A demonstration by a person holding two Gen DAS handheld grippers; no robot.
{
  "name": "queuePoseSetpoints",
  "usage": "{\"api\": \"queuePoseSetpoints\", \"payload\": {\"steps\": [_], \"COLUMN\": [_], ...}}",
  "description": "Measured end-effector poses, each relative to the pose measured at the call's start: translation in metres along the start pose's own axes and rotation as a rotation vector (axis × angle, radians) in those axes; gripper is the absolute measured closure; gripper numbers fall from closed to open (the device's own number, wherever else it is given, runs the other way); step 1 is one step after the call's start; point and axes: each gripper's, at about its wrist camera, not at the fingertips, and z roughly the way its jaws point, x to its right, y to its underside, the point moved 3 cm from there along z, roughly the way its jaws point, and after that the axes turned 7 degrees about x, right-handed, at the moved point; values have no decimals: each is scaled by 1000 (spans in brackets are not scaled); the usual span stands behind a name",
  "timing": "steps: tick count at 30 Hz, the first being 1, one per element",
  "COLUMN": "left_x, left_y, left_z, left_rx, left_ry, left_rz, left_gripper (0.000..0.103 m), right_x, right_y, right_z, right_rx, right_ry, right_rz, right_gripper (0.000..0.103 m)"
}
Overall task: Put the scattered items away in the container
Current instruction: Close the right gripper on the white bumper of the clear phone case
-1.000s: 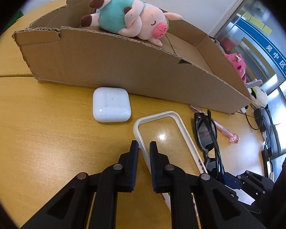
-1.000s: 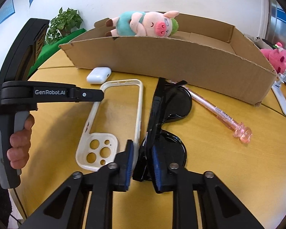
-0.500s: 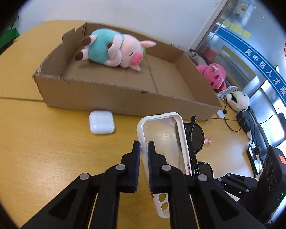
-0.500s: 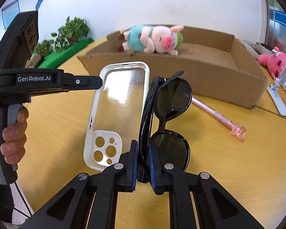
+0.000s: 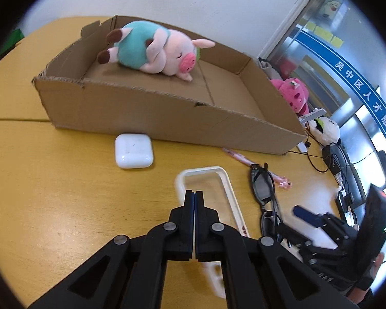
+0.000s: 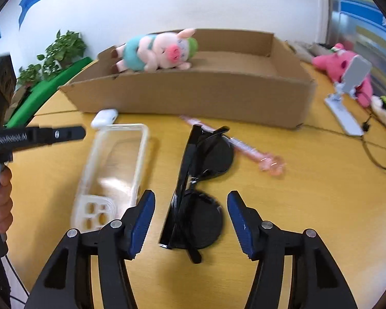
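Observation:
The cardboard box (image 5: 167, 113) (image 6: 193, 95) stands at the back with a plush pig (image 5: 154, 50) (image 6: 157, 50) inside. A clear phone case (image 5: 213, 203) (image 6: 115, 170) lies flat on the wooden table. My left gripper (image 5: 194, 193) is shut and empty, its tips above the case's left rim. Black sunglasses (image 6: 195, 193) (image 5: 263, 188) lie on the table between the fingers of my open right gripper (image 6: 190, 200). A white earbud case (image 5: 133, 150) (image 6: 104, 118) and a pink pen (image 6: 244, 149) (image 5: 257, 164) lie near the box front.
A pink plush (image 6: 344, 67), a phone stand (image 6: 347, 95), a white plush (image 5: 324, 128) and cables (image 6: 373, 149) are at the right. A potted plant (image 6: 56, 54) and a green surface are beyond the table's left edge.
Both grippers had lifted their items half a second ago. Now the phone case and sunglasses lie back on the table; the right gripper has opened and the left has shut empty.

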Motion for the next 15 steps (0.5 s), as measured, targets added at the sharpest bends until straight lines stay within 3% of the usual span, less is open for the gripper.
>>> {"api": "queuePoseSetpoints", "payload": {"steps": [3, 8, 10, 15], "left_x": [-9, -19, -20, -21], "left_y": [1, 2, 5, 7], "left_z": [3, 13, 22, 30], "left_rx": [-6, -43, -77, -99], "left_ry": [-5, -2, -16, -32], "left_rz": [-15, -35, -39, -37], "left_gripper": [103, 103, 103, 95], "right_x": [-14, -62, -68, -50], "right_y": [-12, -11, -3, 5], "right_z": [-7, 2, 17, 39], "right_rx": [9, -45, -91, -136], "right_ry": [-38, -176, -176, -137], "right_rz": [-52, -137, -136, -100], "right_gripper": [40, 41, 57, 79]}}
